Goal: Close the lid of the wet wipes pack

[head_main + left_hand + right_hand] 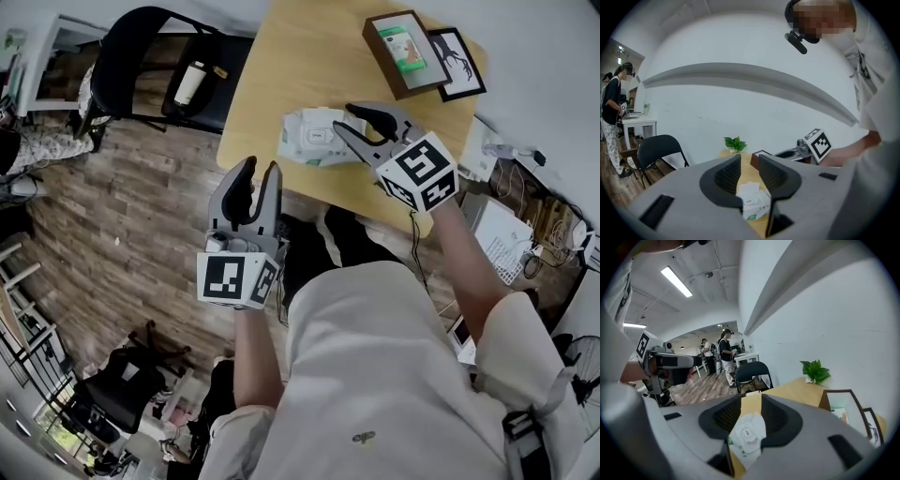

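Note:
The white wet wipes pack (317, 137) lies on the light wooden table (281, 56), near its front edge. In the left gripper view the pack (753, 201) shows a white lid flap (749, 188) that seems raised. My right gripper (345, 118) hovers at the pack's right end, jaws open, with nothing pressed between them; in its own view the pack (747, 437) sits beyond the open jaws (750, 401). My left gripper (262, 169) is open too, off the table's front-left corner and apart from the pack, aimed at it (749, 161).
A brown tray-like frame (405, 52) and a black-framed picture (459, 61) sit at the table's far right. A small plant (735, 143) stands at the wall edge. A black chair (150, 56) holding a bottle (190, 82) is left of the table. People stand farther back.

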`<state>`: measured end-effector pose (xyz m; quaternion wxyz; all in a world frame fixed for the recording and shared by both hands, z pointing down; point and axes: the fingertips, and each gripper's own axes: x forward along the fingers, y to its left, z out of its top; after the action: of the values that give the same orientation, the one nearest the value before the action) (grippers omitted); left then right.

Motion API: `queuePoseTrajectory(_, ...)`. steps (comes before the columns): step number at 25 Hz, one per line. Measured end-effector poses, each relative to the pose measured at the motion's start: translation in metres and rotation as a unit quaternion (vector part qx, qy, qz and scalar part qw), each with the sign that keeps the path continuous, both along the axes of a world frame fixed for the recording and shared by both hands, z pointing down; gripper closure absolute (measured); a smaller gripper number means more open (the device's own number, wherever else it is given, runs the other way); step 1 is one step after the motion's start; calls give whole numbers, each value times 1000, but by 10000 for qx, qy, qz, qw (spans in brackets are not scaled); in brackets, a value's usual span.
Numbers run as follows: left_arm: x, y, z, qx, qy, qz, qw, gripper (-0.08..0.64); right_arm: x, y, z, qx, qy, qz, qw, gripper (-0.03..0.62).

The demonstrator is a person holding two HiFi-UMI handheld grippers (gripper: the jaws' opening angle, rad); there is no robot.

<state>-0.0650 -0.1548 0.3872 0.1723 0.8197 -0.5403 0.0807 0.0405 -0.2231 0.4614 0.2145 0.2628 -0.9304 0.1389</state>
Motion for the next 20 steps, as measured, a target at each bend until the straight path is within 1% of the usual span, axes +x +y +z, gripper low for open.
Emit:
queuePoseTrajectory(3,-2,1,4,-50,9,-63,10000,442,-4,-7,8,24,39,-79,10000,460)
queuePoseTrajectory(14,-7,4,19,-205,-46,-139,9997,442,-17,-17,52,48,507,-497,9975,472)
queuePoseTrajectory(20,-8,7,26,-284,-33,-125,9995,443,-19,-21,70,32,721,-572,9957,489)
